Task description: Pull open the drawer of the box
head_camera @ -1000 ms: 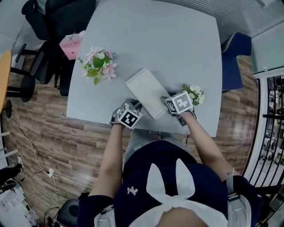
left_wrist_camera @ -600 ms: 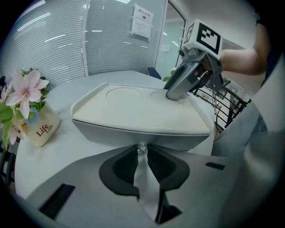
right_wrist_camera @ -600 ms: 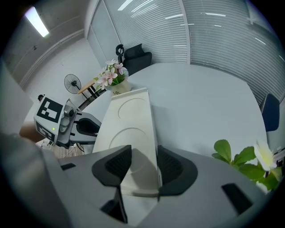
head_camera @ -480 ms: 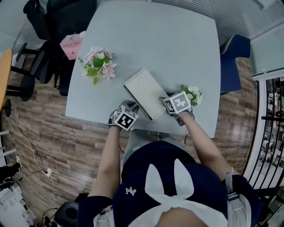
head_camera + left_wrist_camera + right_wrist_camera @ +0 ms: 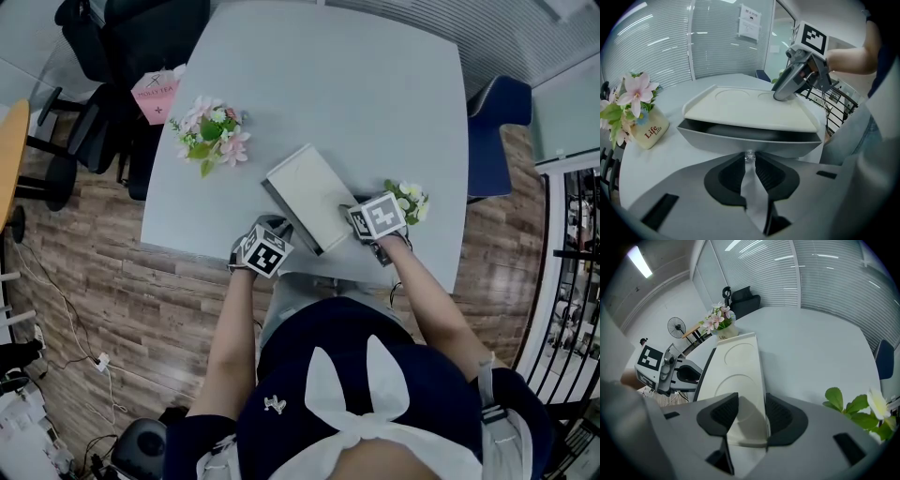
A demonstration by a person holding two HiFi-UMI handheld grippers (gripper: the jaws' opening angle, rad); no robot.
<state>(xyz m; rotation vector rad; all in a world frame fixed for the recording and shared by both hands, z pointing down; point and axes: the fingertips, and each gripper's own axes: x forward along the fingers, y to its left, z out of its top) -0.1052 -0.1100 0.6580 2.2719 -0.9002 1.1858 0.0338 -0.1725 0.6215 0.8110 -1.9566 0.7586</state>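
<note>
A flat white box (image 5: 309, 192) lies aslant near the table's front edge. Its drawer (image 5: 750, 140) stands out a little, with a dark gap under the lid (image 5: 750, 108). My left gripper (image 5: 749, 160) is shut on the small clear knob (image 5: 749, 155) at the middle of the drawer front. In the head view the left gripper (image 5: 276, 228) sits at the box's near-left side. My right gripper (image 5: 747, 414) clamps the box (image 5: 738, 376) at its near end, with the pads on both sides. From above, the right gripper (image 5: 351, 215) is at the box's right end.
A pot of pink flowers (image 5: 211, 139) stands left of the box on the table (image 5: 356, 84), and a small plant with white flowers (image 5: 408, 200) sits right beside my right gripper. Black chairs with a pink bag (image 5: 155, 94) stand at the left, and a blue chair (image 5: 497, 131) at the right.
My left gripper has drawn back a little toward the table's front edge, and a dark gap has appeared along the box's near-left side. The right gripper has stayed on the box.
</note>
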